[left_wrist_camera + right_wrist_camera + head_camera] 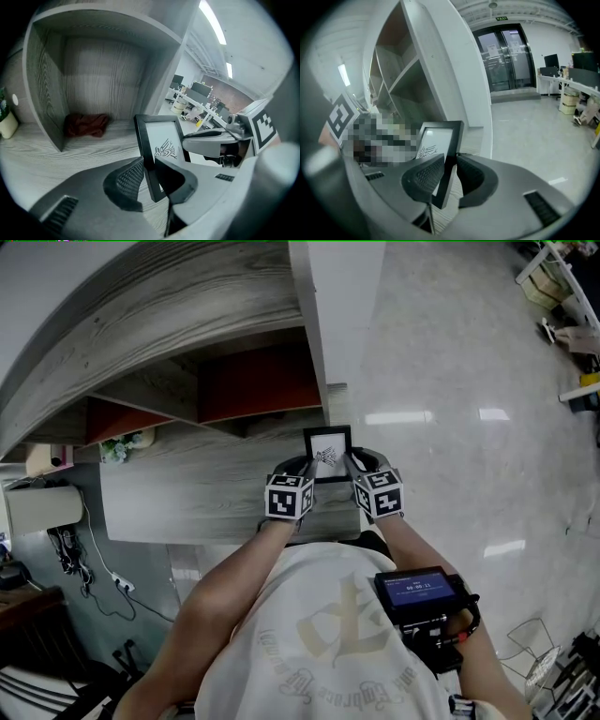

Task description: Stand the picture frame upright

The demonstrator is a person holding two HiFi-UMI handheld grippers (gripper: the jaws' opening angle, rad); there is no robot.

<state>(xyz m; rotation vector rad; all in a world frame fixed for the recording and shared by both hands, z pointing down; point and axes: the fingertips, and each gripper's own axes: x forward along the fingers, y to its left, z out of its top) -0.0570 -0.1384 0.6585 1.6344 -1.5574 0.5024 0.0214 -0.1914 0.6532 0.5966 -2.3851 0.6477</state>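
Head view: picture frame [327, 454] sits at the far right end of the grey wood-grain surface [187, 493], between left tool [302, 468] and right tool [356, 465].
Left gripper view: ribbed pads clamp the frame's left edge. Thin black rectangular border, white print, near vertical. Crumpled red cloth [86, 125] in the shelf bay.
Right gripper view: jaws clamp the right edge.
Likely step: holding it upright. Next: seat the base, release both tools.

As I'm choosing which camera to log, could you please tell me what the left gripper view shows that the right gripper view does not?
Only the left: a red cloth in a shelf bay, and a plant at the edge. Only the right: glass doors. Both: the frame, with the left claw shut on one side edge and the right claw on the other.
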